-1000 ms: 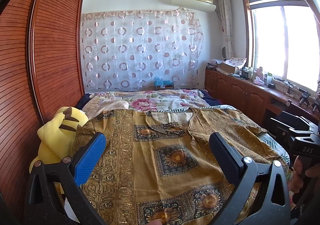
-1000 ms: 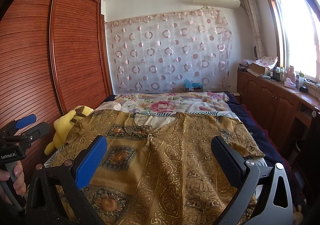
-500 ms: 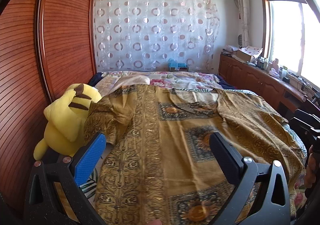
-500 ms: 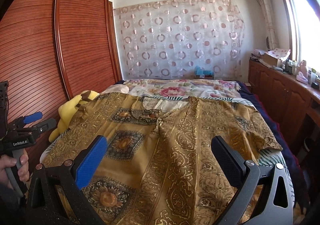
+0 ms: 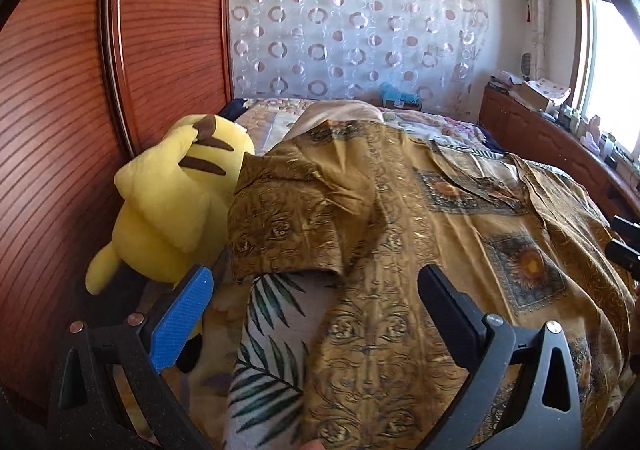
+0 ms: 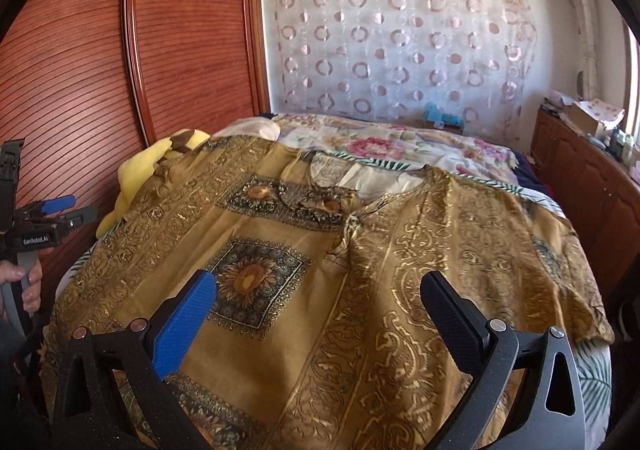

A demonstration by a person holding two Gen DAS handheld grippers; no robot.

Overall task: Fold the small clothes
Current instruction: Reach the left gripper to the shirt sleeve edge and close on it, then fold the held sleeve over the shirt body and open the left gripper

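Observation:
A gold-brown patterned shirt (image 5: 420, 234) (image 6: 360, 258) lies spread flat on the bed, collar toward the far end. Its left short sleeve (image 5: 288, 218) rests near the bed's left edge, beside the plush toy. My left gripper (image 5: 316, 290) is open, hovering low over the shirt's left side just below that sleeve, holding nothing. My right gripper (image 6: 320, 298) is open above the shirt's lower middle, also holding nothing. In the right wrist view, the left gripper's body (image 6: 44, 218) shows at the far left in a person's hand (image 6: 24, 282).
A yellow plush toy (image 5: 172, 202) lies between the bed and the red-brown wardrobe doors (image 5: 80, 90). A leaf-print sheet (image 5: 272, 330) shows under the shirt. A floral quilt (image 6: 384, 142) covers the far end. Wooden cabinets (image 6: 592, 186) run along the right.
My left gripper has swung left and dropped closer to the bed, bringing the left sleeve and plush toy near. My right gripper has tilted down and moved closer to the shirt.

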